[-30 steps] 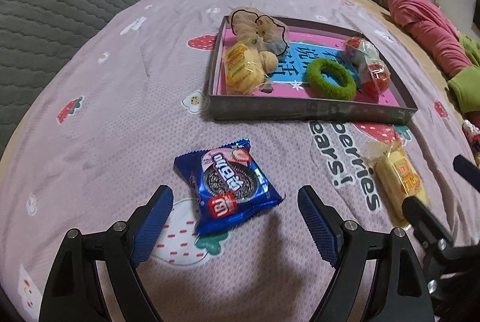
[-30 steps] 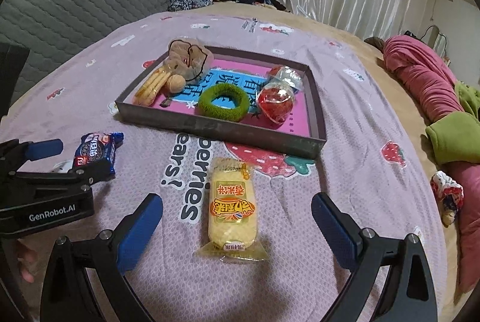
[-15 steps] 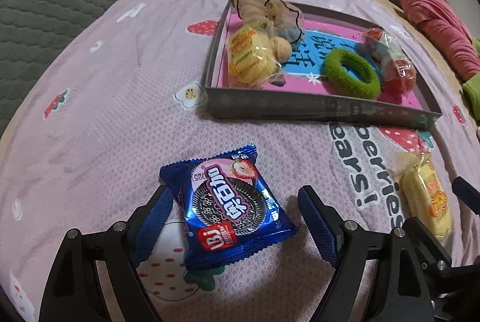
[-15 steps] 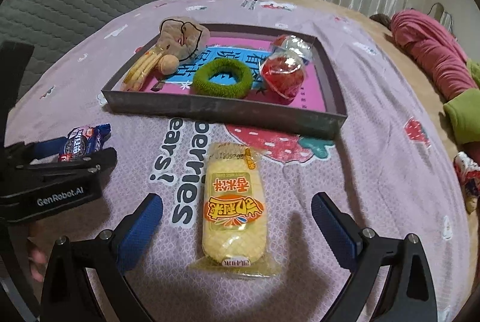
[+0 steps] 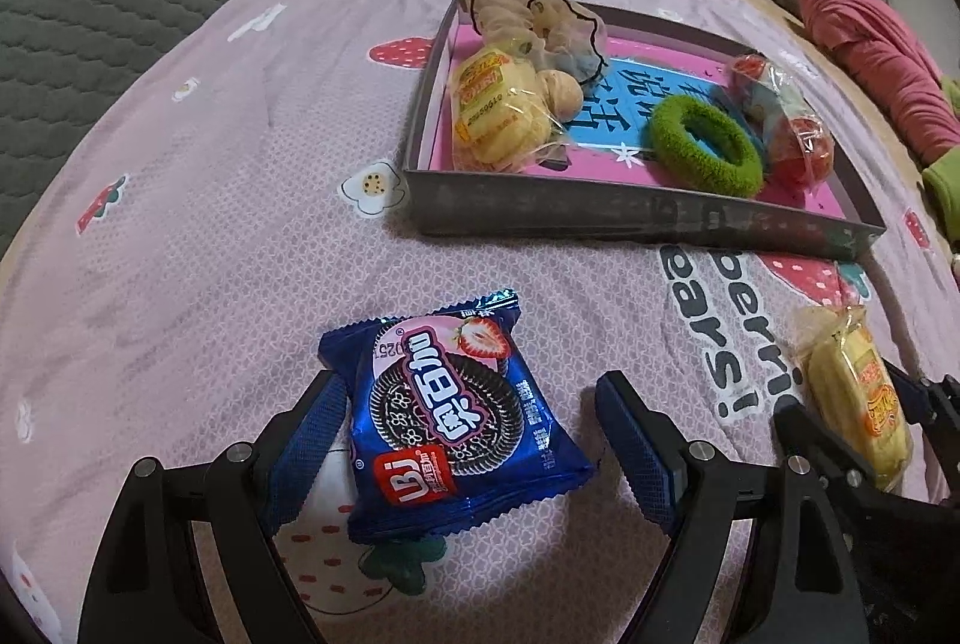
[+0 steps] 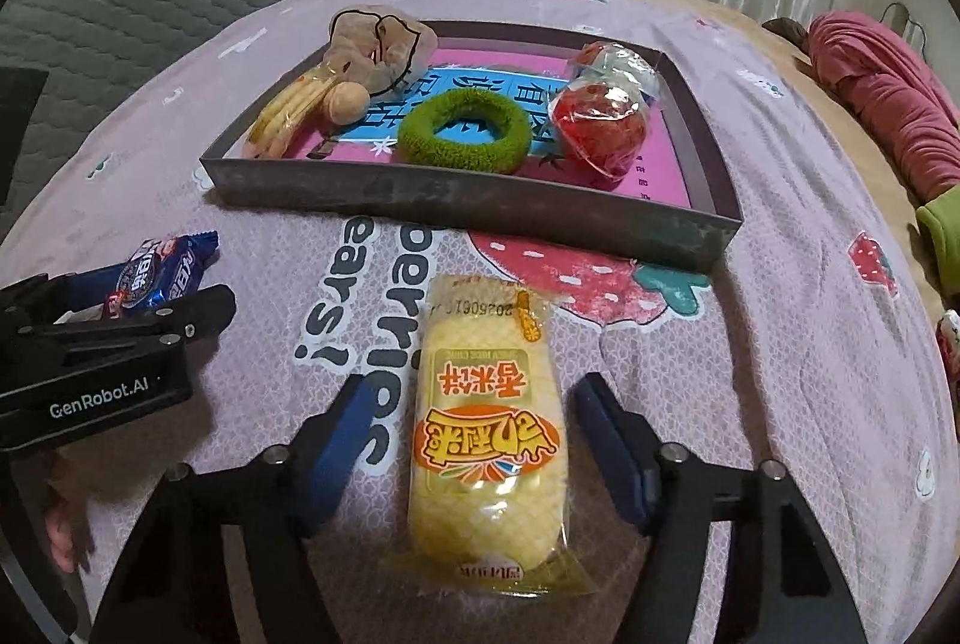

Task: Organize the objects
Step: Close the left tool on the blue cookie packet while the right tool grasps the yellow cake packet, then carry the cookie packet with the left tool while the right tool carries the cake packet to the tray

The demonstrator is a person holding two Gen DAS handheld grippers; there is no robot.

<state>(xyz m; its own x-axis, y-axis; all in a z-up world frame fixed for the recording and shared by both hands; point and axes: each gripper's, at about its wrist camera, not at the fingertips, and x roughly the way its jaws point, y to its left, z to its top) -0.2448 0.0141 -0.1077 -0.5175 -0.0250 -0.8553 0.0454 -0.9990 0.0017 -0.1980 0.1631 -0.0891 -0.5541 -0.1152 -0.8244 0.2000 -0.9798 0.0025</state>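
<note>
Right wrist view, lower centre: the yellow rice-cracker packet in clear crinkly wrap (image 6: 487,440) lies flat on the pink strawberry-print bedsheet (image 6: 780,344), long axis running away from the camera. The right gripper (image 6: 474,440) straddles it; its jaws have just been closing, yet a strip of sheet shows on each side, so the blue pads are not yet pressing and nothing is held.

Left wrist view, lower centre: the blue foil packet of chocolate sandwich biscuits (image 5: 453,419) lies between the fingers of the left gripper (image 5: 474,434), skewed. Its left edge lies over the left pad, while the right pad stands clear. That gripper is likewise released.

Beyond both packets, in the upper half of each frame, stands the shallow grey tray with a pink floor (image 6: 456,203), already carrying a second yellow snack packet (image 5: 498,107), a green fuzzy hair ring (image 6: 465,131) and a red item in clear wrap (image 6: 603,128).

Assessment: both wrappers are slippery and crushable. The pads should probably meet the packets' long sides squarely, low against the sheet, with light pressure. Bare floor in the tray appears to remain at the near middle.
</note>
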